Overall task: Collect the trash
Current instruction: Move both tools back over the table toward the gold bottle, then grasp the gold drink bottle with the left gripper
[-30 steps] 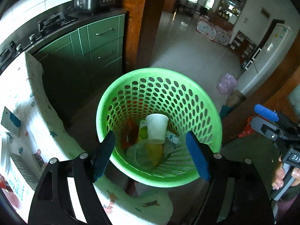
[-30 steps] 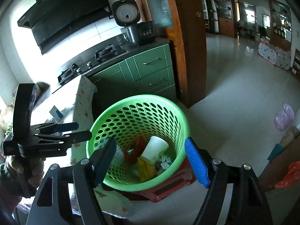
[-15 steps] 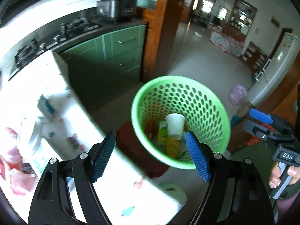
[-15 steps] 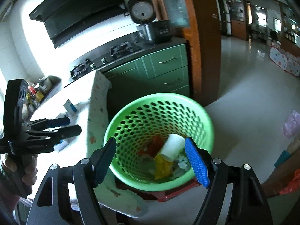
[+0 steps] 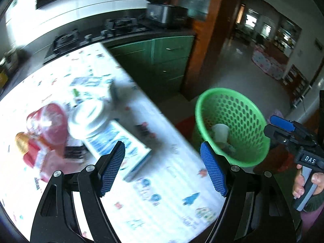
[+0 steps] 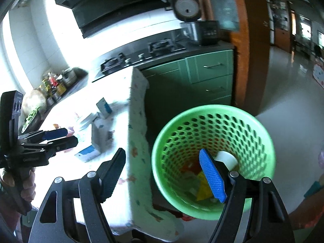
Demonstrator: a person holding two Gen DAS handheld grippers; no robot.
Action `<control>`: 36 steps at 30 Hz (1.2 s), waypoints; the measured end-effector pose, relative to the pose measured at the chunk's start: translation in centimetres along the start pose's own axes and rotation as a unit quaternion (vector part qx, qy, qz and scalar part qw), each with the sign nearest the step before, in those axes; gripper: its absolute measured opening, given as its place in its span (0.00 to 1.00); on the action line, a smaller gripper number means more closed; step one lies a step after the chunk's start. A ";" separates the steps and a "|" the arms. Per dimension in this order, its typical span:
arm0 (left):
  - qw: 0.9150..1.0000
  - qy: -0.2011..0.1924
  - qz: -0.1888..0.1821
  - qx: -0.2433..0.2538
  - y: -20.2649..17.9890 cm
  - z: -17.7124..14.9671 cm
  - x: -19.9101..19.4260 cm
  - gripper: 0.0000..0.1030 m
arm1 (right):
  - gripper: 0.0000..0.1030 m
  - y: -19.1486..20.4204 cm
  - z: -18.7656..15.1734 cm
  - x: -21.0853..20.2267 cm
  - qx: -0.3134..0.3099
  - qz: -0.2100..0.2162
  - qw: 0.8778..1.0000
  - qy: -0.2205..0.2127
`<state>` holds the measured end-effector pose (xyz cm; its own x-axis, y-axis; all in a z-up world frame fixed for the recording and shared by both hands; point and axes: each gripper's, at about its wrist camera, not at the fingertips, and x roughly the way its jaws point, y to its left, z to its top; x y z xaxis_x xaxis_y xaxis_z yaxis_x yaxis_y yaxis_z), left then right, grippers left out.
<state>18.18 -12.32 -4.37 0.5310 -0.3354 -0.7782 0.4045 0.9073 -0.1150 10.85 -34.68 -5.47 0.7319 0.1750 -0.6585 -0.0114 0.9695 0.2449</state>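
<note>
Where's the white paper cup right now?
The white paper cup lies inside the green perforated plastic basket on the floor just right of the table's edge, among other trash, in the right wrist view; the left wrist view shows it there too.

A green perforated basket (image 6: pixel 212 125) stands upright on the floor just right of the table (image 5: pixel 158 202), holding a white cup (image 6: pixel 225 159) and yellow and red wrappers, while a blue-and-white carton (image 5: pixel 121 143), blurred, lies on the table.
</note>
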 end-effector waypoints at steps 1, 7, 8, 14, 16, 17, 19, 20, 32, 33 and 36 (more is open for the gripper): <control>1.000 -0.001 0.004 -0.006 0.6 -0.1 -0.2 0.74 | 0.70 0.5 0.2 0.3 -0.005 0.004 1.000 0.001; 0.998 -0.011 0.039 -0.042 4.7 -0.7 -1.6 0.74 | 0.70 3.3 1.1 2.1 -0.026 0.025 0.999 0.010; 0.997 -0.013 0.050 -0.051 5.5 -0.8 -1.9 0.74 | 0.70 3.8 1.2 2.5 -0.030 0.030 0.999 0.011; 0.985 -0.015 0.122 -0.122 11.1 -1.4 -3.2 0.74 | 0.70 6.5 1.9 4.1 -0.050 0.052 0.997 0.017; 0.979 -0.013 0.140 -0.150 13.0 -1.6 -3.4 0.74 | 0.70 7.3 2.1 4.5 -0.056 0.058 0.997 0.018; 0.973 -0.010 0.155 -0.170 14.4 -1.7 -3.4 0.74 | 0.70 7.8 2.1 4.7 -0.058 0.061 0.996 0.019; 0.966 -0.008 0.171 -0.194 16.1 -2.1 -3.6 0.74 | 0.70 8.5 2.3 5.1 -0.062 0.067 0.996 0.021; 0.961 -0.005 0.177 -0.211 17.2 -2.3 -3.6 0.74 | 0.70 8.8 2.3 5.2 -0.063 0.069 0.995 0.022; 0.923 0.016 0.159 -0.349 24.5 -3.0 -1.6 0.75 | 0.70 11.5 2.4 6.8 -0.075 0.083 0.993 0.032; 0.921 0.015 0.156 -0.356 24.7 -3.0 -1.4 0.76 | 0.70 11.6 2.4 6.9 -0.075 0.083 0.993 0.032; 0.915 0.012 0.142 -0.377 25.4 -2.6 -1.0 0.78 | 0.70 12.0 2.4 7.1 -0.076 0.082 0.993 0.034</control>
<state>26.04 11.74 -8.11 0.5154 -0.0606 -0.8548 -0.3811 0.8772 -0.2920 17.59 -22.20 -5.51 0.6636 0.3398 -0.6665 -0.2339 0.9405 0.2466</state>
